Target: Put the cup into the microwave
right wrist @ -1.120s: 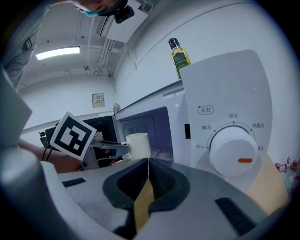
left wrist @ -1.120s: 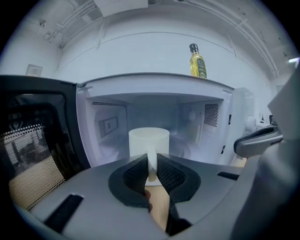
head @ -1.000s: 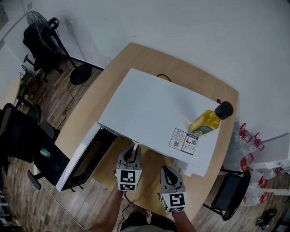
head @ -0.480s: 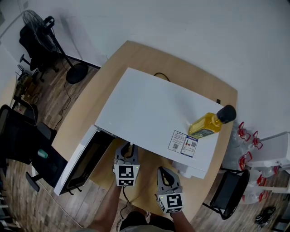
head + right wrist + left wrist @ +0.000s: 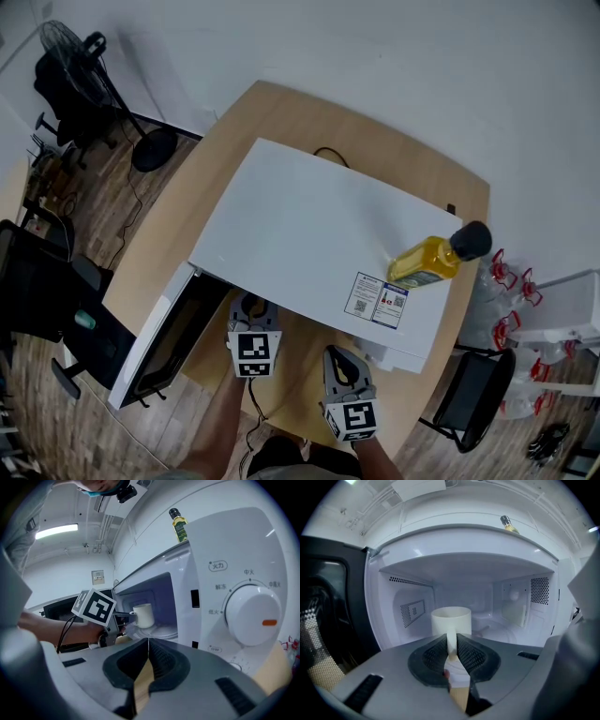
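Note:
The white microwave (image 5: 309, 234) stands on a round wooden table with its door (image 5: 164, 342) swung open to the left. My left gripper (image 5: 451, 637) is shut on the handle of a white cup (image 5: 451, 620), which sits upright at the mouth of the cavity. The right gripper view shows the same cup (image 5: 144, 615) at the cavity's front, with the left gripper (image 5: 125, 616) reaching in from the left. My right gripper (image 5: 148, 641) is shut with nothing in it. It hovers in front of the control panel, to the right of the left gripper (image 5: 248, 302).
A yellow oil bottle (image 5: 436, 255) lies on the microwave's top at the right. A big white dial (image 5: 253, 613) sits on the front panel beside the cavity. Black chairs (image 5: 42, 300) and a fan (image 5: 89, 56) stand on the floor to the left, and water bottles (image 5: 511, 319) to the right.
My left gripper, still holding the cup, has shifted a little left along the microwave's open front. The right gripper has stayed where it was.

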